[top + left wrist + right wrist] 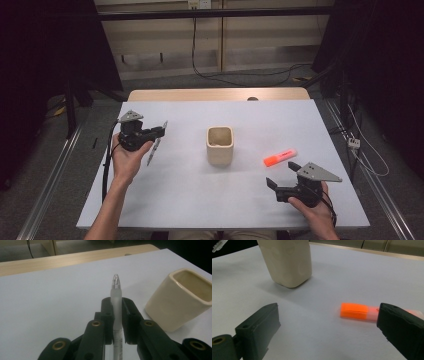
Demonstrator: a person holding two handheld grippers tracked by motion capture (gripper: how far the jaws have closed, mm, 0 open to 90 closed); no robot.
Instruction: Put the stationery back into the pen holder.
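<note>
On a white-covered table (200, 200), two hand-held grippers work either side of a cream cup (220, 145) that stands upright near the middle. The left gripper (159, 131) is clamped on a frosted pen (116, 315), the pen pinched between its jaws with the clear tip pointing past them and the cup's open mouth just off to one side in the left gripper view. The right gripper (282, 175) hangs with its jaws spread wide and nothing between them, low over the table beside an orange highlighter (280, 157), which lies flat on the sheet, apart from the cup. The pen looks the likelier trouble: held along its slim, smooth barrel, it could slide or swivel in the jaws as it is tipped toward the cup, and strike the rim rather than drop inside. How far down the barrel the grip sits is hard to judge from above. The highlighter, round and lying loose, may roll away if one jaw nudges it before the other closes, and a careless sweep could knock the cup.
</note>
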